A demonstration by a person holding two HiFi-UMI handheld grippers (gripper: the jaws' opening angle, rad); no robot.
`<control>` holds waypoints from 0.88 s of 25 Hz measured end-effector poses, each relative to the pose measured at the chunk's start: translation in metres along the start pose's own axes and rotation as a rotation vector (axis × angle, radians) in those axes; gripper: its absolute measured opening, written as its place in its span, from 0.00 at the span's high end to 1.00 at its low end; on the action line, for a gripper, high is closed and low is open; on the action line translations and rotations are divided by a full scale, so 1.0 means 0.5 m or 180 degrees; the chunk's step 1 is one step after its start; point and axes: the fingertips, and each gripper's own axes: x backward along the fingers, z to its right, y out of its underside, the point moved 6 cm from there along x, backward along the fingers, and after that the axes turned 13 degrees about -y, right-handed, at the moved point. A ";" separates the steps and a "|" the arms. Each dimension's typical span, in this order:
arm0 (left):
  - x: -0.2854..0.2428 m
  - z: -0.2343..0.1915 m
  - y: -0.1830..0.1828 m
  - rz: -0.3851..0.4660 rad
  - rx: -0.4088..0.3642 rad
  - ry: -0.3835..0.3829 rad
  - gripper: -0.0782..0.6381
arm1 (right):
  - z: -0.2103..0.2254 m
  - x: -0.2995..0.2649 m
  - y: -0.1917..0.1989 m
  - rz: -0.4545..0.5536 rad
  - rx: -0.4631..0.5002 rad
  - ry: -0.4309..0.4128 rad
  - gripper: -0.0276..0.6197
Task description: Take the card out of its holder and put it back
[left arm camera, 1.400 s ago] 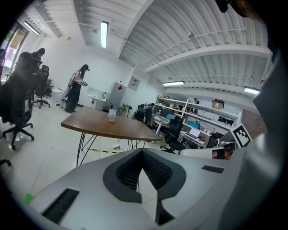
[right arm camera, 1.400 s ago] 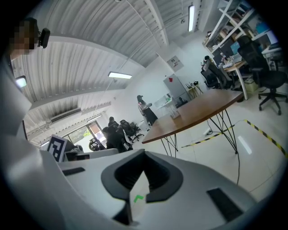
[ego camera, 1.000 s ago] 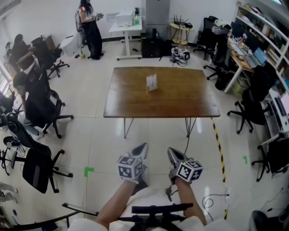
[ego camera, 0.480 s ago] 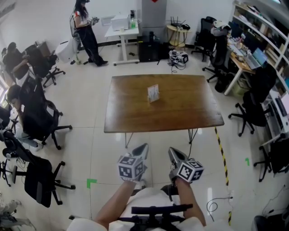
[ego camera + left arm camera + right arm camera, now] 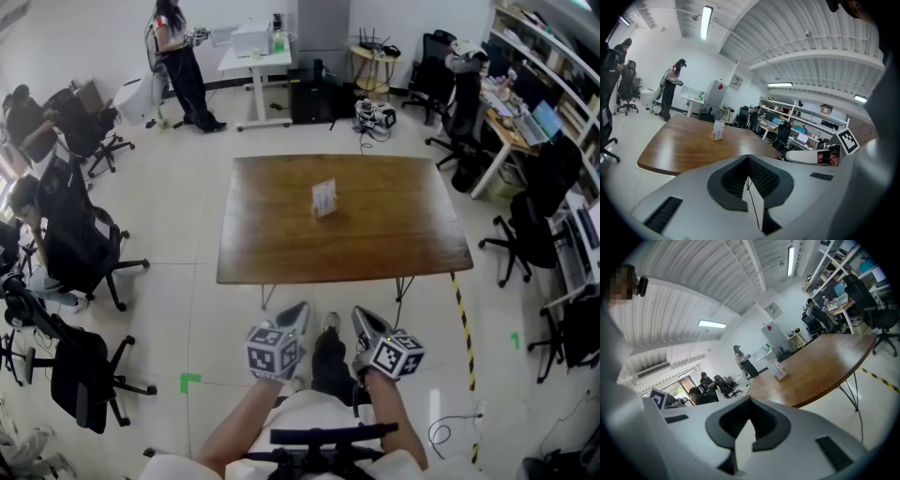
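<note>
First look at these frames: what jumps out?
A brown wooden table stands mid-room with a lone card holder near its centre. The left gripper and right gripper hang shut and empty over the floor, short of the table's near edge. Office chairs line the left side.

One table (image 5: pixel 394 225), one card holder (image 5: pixel 322 208), one card (image 5: pixel 324 193) (inside holder), two grippers: left gripper (image 5: pixel 296 309), right gripper (image 5: pixel 360 317).
</note>
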 end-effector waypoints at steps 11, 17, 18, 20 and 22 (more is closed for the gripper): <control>-0.169 -0.081 -0.119 0.0058 0.0033 -0.0176 0.89 | 0.108 -0.176 -0.137 -0.0056 0.0032 -0.0157 0.96; -0.288 -0.114 -0.190 0.0036 0.0113 -0.0142 0.89 | 0.174 -0.258 -0.227 -0.0114 0.0045 -0.0240 0.96; -0.309 -0.121 -0.199 0.0015 0.0126 -0.0119 0.89 | 0.183 -0.271 -0.240 -0.0123 0.0051 -0.0245 0.96; -0.348 -0.138 -0.220 -0.0013 0.0113 -0.0104 0.89 | 0.202 -0.299 -0.265 -0.0141 0.0070 -0.0261 0.96; -0.385 -0.152 -0.238 -0.0026 0.0079 -0.0108 0.89 | 0.221 -0.325 -0.290 -0.0145 0.0078 -0.0281 0.96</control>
